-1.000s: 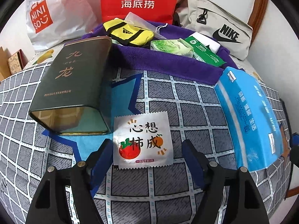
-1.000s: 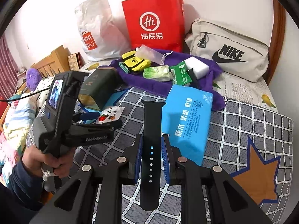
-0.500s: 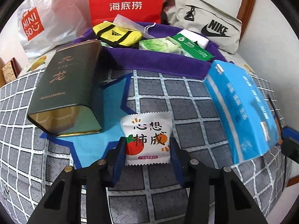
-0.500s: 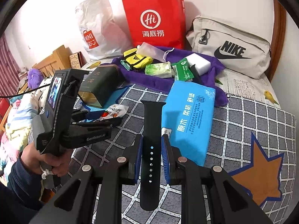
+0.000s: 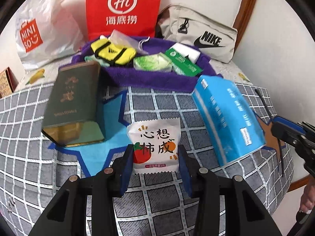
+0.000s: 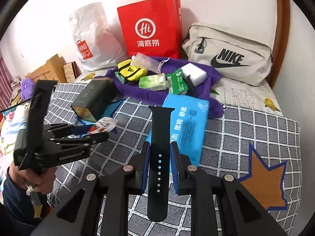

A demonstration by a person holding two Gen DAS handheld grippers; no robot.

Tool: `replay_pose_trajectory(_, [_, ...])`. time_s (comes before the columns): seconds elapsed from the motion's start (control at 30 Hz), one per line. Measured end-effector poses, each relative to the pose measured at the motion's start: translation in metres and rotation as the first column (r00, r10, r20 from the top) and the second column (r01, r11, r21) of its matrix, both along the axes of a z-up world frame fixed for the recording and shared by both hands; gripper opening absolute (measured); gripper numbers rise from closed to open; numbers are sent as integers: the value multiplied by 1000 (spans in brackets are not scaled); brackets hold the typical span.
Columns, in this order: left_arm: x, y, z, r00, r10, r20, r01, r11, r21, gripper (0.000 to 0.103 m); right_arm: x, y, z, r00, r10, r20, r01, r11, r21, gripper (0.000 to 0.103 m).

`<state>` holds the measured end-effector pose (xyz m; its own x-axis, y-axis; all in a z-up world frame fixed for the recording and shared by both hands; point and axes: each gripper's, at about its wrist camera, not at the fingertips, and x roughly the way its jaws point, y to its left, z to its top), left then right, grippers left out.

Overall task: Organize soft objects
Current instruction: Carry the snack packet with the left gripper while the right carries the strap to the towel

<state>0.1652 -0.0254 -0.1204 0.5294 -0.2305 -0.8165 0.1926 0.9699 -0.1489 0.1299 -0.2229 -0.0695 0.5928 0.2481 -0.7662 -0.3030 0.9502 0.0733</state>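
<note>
My left gripper (image 5: pixel 155 155) is shut on a white sachet (image 5: pixel 155 141) with a tomato print and holds it above the checked bedspread (image 5: pixel 157 106); it also shows in the right wrist view (image 6: pixel 94 129) with the sachet (image 6: pixel 105 124). My right gripper (image 6: pixel 160 157) is shut on a black watch strap (image 6: pixel 160 137), held upright over the bed. A purple towel (image 5: pixel 153 78) at the back carries a yellow pouch (image 5: pixel 113 52), green packets (image 5: pixel 152 64) and a white sponge (image 5: pixel 187 50).
A dark green tin (image 5: pixel 72 102) lies left of the sachet. A blue tissue pack (image 5: pixel 228 118) lies to the right. A red paper bag (image 5: pixel 122 9), a white Miniso bag (image 5: pixel 39 33) and a beige Nike bag (image 5: pixel 200 37) stand against the wall.
My left gripper closed on the sachet and lifted it off the bedspread toward the towel. My right gripper kept hold of the strap and barely moved.
</note>
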Motion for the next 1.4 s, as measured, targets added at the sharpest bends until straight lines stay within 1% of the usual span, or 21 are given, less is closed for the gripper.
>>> replay_pose_trajectory(0.13, [1,4,14,1000,-6,15,6,1000,-26,41,6,-3,4,1000,-23,7,23,1000,1,20])
replay_pose_trajectory(0.27, [4,7,28,999,-9,40,9,1000,-2,41,12,-5,7,999,-41,12,41,999,5,20])
replay_pose_trajectory(0.5, [17,18,49,997,3,81,-2,1000,-13,41,30,-4,16,999,-45,26,45,999,6,20])
replay_pose_trajectory(0.67, [29,27,60,994,24,103,-24,1000,-6,41,45,1,21,999,-39,34,39,999,7,20])
replay_pose_trajectory(0.8, [39,34,66,993,40,114,-41,999,1,41,57,4,23,999,-35,36,35,999,7,20])
replay_pose_trajectory(0.9, [48,40,70,992,45,120,-43,999,-11,41,67,5,24,999,-33,35,33,999,7,20])
replay_pose_trajectory(1.0, [60,44,73,990,58,129,-58,998,-2,41,78,7,24,999,-29,35,28,1000,6,20])
replay_pose_trajectory(1.23, [88,51,71,990,71,122,-74,997,13,41,103,7,23,999,-31,31,31,1000,4,20])
replay_pose_trajectory(1.4, [112,55,66,990,84,112,-87,996,23,41,126,4,17,999,-40,17,40,999,10,20])
